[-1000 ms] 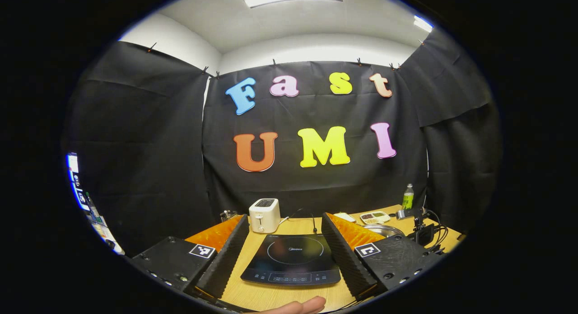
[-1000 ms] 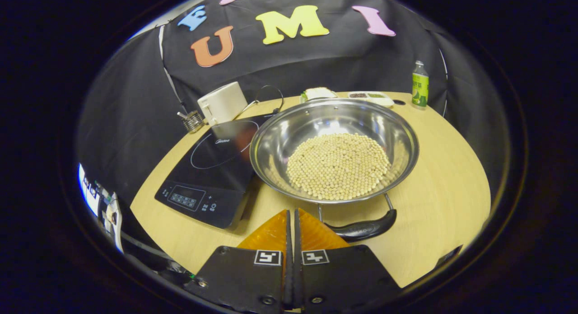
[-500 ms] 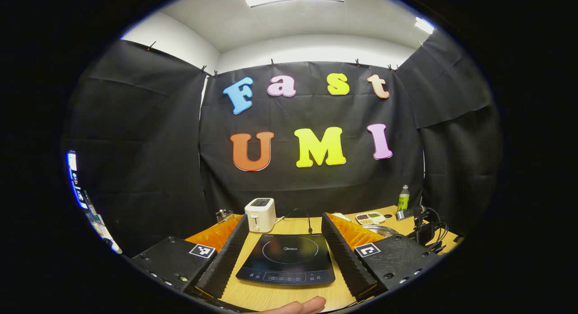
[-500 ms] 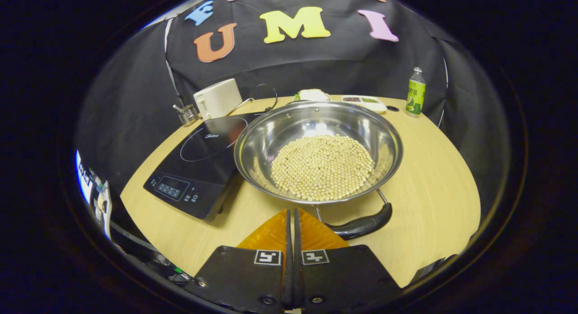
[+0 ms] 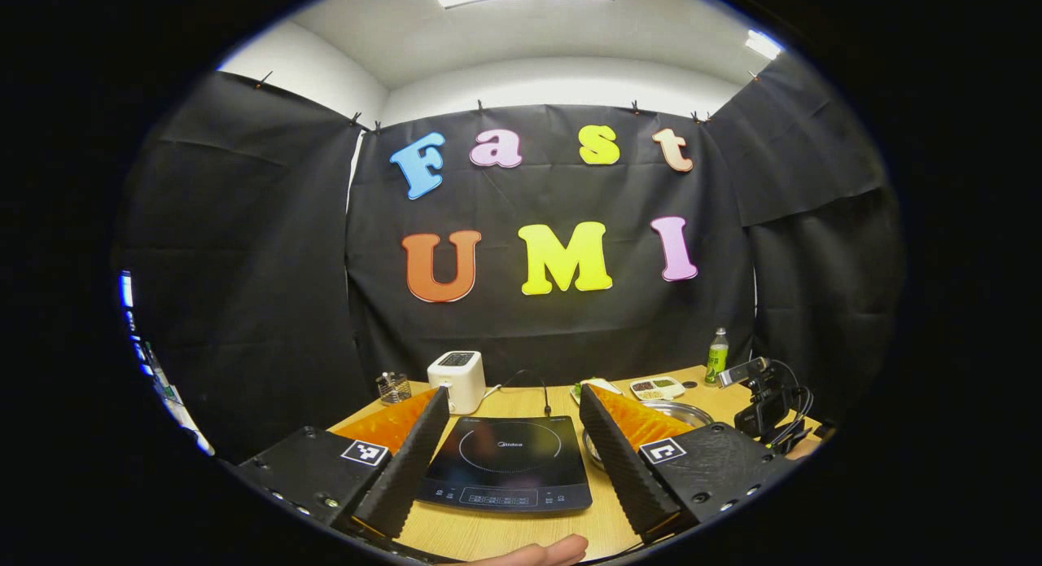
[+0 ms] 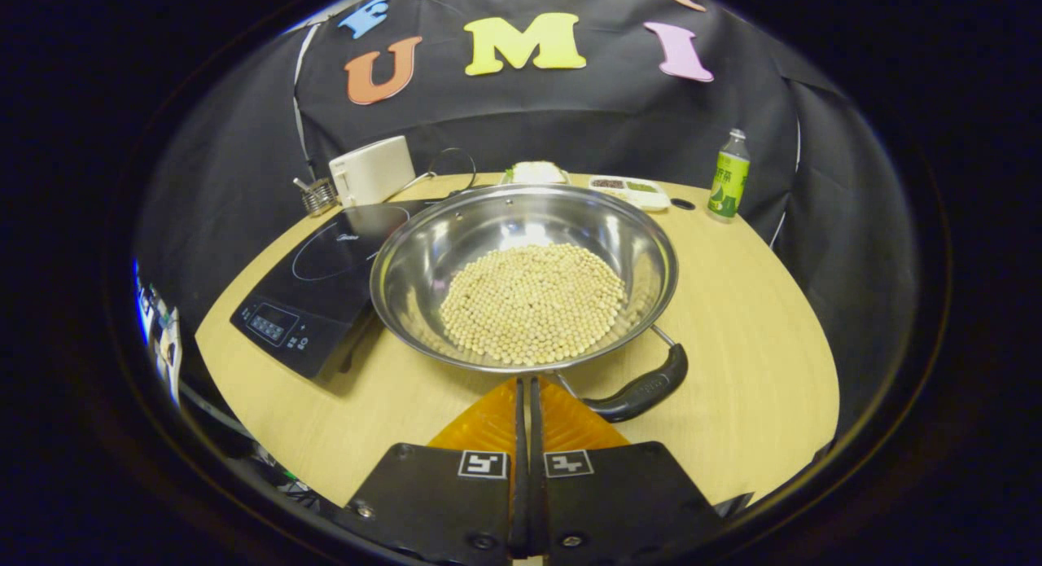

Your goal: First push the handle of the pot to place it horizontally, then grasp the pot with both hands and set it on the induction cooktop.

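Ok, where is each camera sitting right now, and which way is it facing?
Left gripper view: rides the left gripper, held low and level, facing the cooktop and back wall; its open fingers and a fingertip show.
Right gripper view: rides the right gripper, tilted down at the pot and its handle; its fingers show, closed together.
Shared: cooktop, toaster, bottle, table.
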The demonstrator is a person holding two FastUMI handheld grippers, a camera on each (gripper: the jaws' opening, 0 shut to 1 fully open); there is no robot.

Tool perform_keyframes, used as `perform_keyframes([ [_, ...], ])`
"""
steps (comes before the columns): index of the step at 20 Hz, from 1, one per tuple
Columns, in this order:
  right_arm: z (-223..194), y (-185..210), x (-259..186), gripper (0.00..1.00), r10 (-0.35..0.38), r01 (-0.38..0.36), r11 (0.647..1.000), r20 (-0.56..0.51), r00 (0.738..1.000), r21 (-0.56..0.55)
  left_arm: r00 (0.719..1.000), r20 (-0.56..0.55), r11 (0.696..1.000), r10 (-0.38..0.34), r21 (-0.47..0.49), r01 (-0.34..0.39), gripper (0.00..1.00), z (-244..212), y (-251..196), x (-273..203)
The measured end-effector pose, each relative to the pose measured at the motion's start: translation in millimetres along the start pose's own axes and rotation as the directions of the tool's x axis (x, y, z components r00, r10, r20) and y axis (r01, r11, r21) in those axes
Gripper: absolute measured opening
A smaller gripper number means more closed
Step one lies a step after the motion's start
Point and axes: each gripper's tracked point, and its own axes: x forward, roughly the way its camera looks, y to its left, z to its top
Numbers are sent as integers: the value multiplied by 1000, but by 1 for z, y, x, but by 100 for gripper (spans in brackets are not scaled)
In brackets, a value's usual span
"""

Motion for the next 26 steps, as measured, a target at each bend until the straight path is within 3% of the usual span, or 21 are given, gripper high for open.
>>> perform_keyframes([
  [7, 5, -40, 6, 4, -5, 5, 1000, -27, 1000, 0, 1000, -14, 1000, -11, -19, 11, 96, -4, -10, 21],
  [10, 11, -63, 10, 0, -40, 40, 999, -29, 999, -10, 1000, -6, 1000, -9, -23, 9, 96, -1, -9, 25],
  [18, 28, -114, 28, 4, -132, 133, 989, 15, 991, -59, 999, 31, 1000, -10, -20, 10, 96, 5, -10, 32],
  [26, 37, -131, 50, 1, -159, 159, 987, 4, 987, -6, 1000, 26, 1000, -1, -11, 2, 96, 2, -14, 38],
])
